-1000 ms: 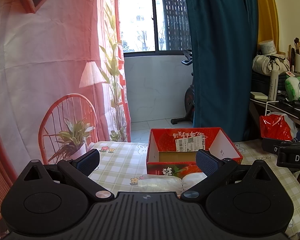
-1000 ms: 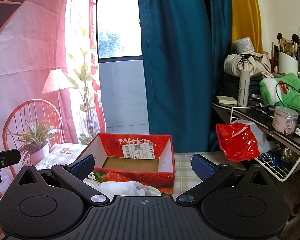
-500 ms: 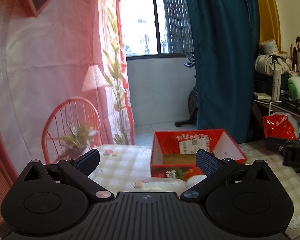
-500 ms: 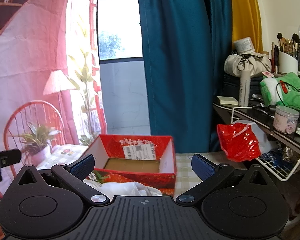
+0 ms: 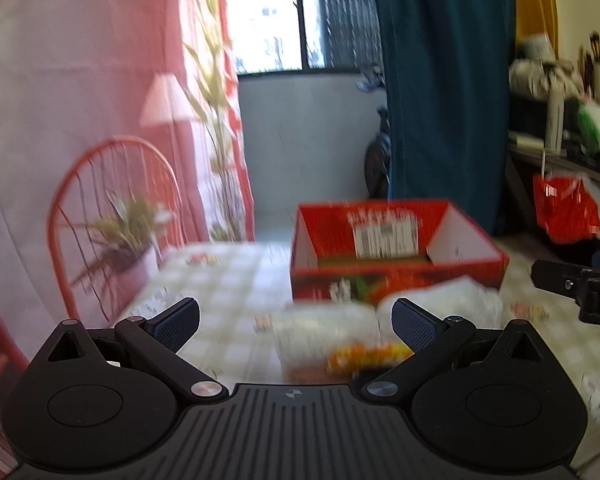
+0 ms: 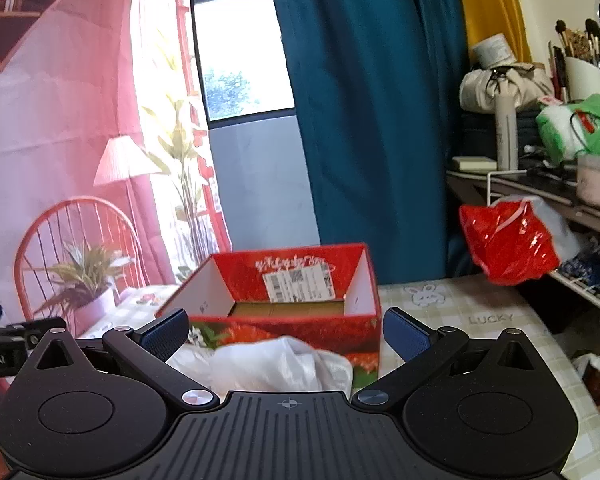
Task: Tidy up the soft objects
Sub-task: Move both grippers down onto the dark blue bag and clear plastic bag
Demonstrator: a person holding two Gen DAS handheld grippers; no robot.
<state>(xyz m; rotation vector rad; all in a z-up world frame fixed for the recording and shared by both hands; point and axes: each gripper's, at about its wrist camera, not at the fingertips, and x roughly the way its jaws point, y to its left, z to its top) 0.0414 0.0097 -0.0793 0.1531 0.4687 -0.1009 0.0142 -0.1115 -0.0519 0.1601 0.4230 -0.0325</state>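
A soft white plastic bag (image 6: 268, 364) lies on the bench (image 6: 480, 320), touching the front of an open red box (image 6: 284, 308). Both the right gripper (image 6: 286, 330) and the left gripper (image 5: 296, 320) are spread wide, empty. Pinch a raised fold, lift clear of the rim. Only the blurred left view shows a yellow-printed packet (image 5: 364, 354).

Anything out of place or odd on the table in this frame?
Nothing damaged or spilled. The red box sits upright and looks empty, while the white bags lie loose on the table in front of it, not yet packed. The left view is motion-blurred. Both tools, left and right, are open and hold nothing.
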